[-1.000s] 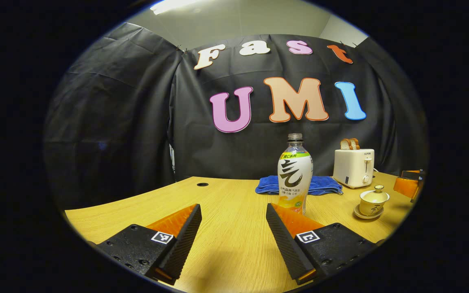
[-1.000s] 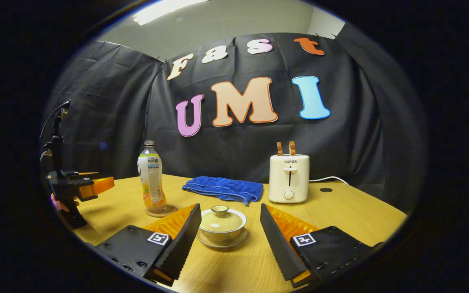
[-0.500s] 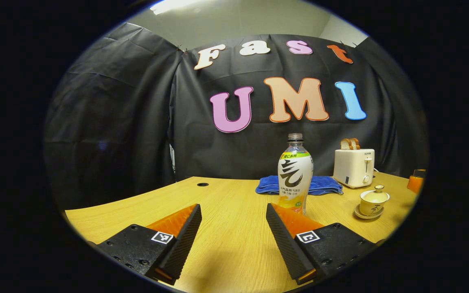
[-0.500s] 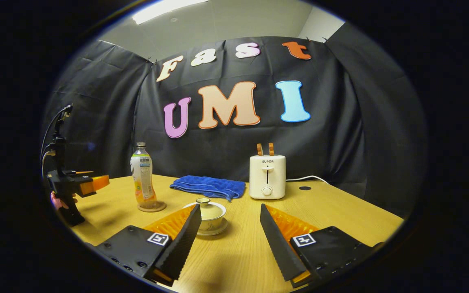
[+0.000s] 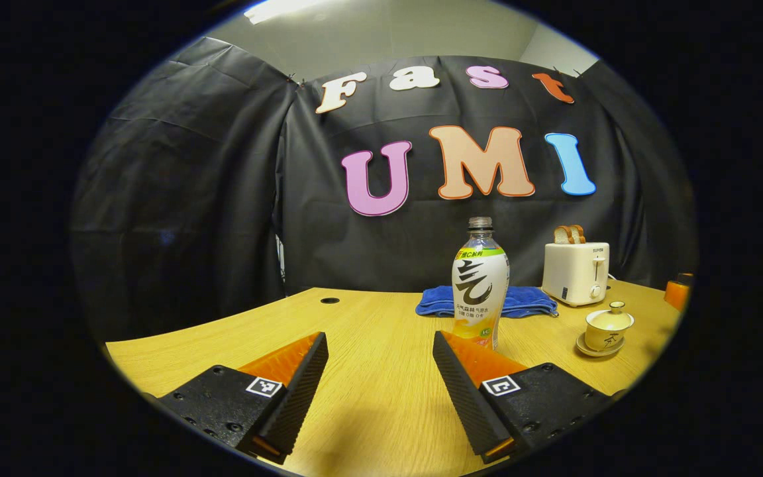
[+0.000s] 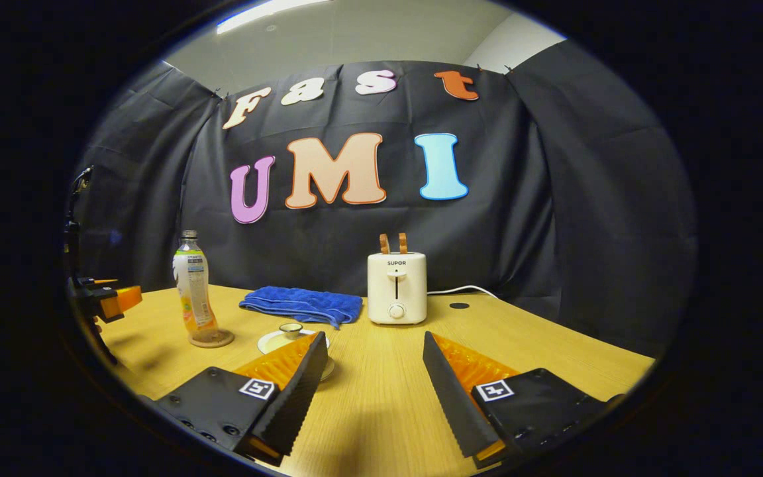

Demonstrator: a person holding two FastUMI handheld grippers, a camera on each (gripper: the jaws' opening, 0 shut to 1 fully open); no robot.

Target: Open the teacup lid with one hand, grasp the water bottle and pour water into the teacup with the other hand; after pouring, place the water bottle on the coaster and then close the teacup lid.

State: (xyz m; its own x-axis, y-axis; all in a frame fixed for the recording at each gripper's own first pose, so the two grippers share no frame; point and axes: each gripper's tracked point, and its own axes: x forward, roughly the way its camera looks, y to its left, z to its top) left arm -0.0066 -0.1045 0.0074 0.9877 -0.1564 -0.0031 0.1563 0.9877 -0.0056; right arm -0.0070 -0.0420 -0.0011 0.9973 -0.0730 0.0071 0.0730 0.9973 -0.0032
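Water bottle (image 5: 480, 285) upright on its coaster (image 6: 211, 338), at 1 o'clock from left gripper (image 5: 380, 384): probably light, slick plastic, best gripped mid-body. Teacup (image 5: 609, 326) on saucer at 3 o'clock from bottle, likely fragile; lid knob (image 6: 290, 327) the handhold. Right gripper (image 6: 372, 387) fingers wide apart, empty; left likewise, touching nothing.

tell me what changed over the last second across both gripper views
The right gripper swung to its right and drew back a little: the teacup, centred between its fingers a second ago, now sits partly behind one finger. Nothing was gripped or released. The left gripper stayed put, open, facing the water bottle, which is still upright on its coaster; the lid is still on the teacup.
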